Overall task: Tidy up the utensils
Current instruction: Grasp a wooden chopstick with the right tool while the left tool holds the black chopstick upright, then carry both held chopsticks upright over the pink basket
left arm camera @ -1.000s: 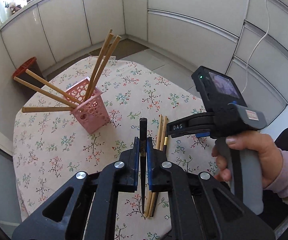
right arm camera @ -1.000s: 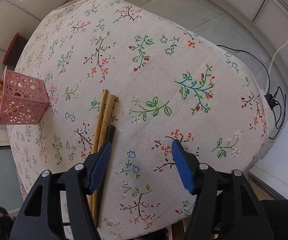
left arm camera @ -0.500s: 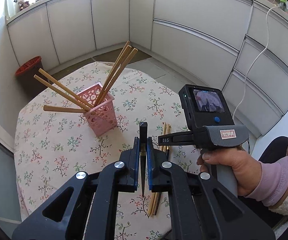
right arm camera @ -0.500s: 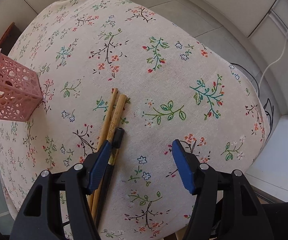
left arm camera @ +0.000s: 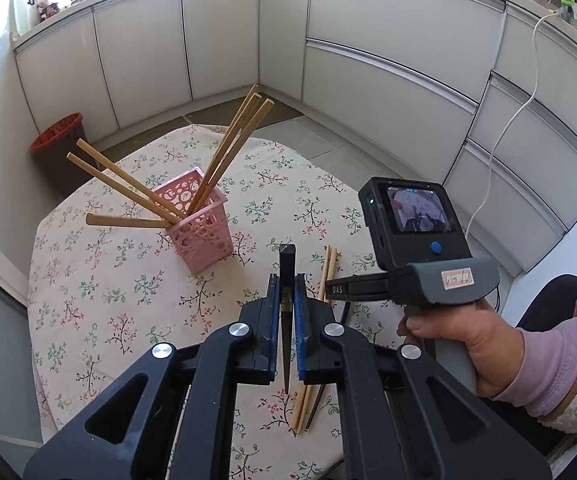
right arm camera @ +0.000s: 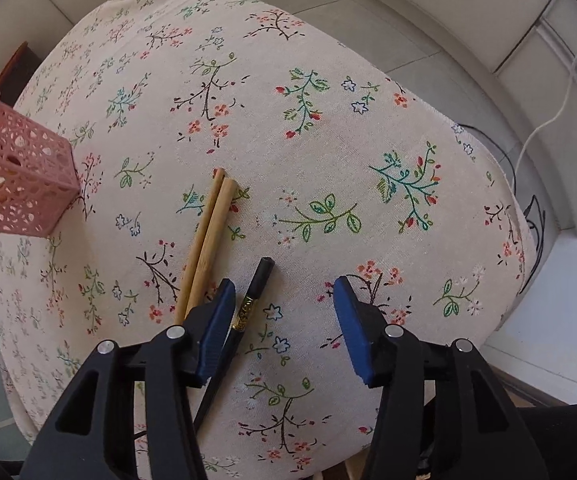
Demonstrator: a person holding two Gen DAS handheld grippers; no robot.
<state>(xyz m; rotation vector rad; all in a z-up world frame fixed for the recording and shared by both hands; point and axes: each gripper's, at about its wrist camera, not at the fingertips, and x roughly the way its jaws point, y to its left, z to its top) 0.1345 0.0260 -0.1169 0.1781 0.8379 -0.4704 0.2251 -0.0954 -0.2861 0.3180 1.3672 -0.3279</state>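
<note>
Black chopstick (left arm camera: 287, 280) clenched between the blue pads of the left tongs (left arm camera: 287, 292), blunt end up and forward, thin tip hanging down toward the flowered worktop (left arm camera: 128, 280). Beyond and to the left, pink basket (left arm camera: 201, 226) with several bamboo chopsticks (left arm camera: 224, 160) fanned out of it. Just right of the clamped stick, two loose bamboo chopsticks (left arm camera: 325, 276) flat on the cloth, a second dark one beside them, mostly hidden. Farther right, a person's hand (left arm camera: 460, 336) on the right tool's grip, held over those loose sticks.

From the right wrist: right tongs (right arm camera: 284, 300) pointing down at the cloth, jaws closing, nothing pressed by the pads yet. Second black chopstick (right arm camera: 257, 280) inside the gap, hard against the left pad, long axis running from under that finger up and slightly right, nearly along the viewing line. Bamboo pair (right arm camera: 208, 236) just outside the left pad, parallel and touching each other. Basket (right arm camera: 20, 184) well off to the left.

Judged: right hand nearer the loose sticks; closing across the black stick's width should catch it.
</note>
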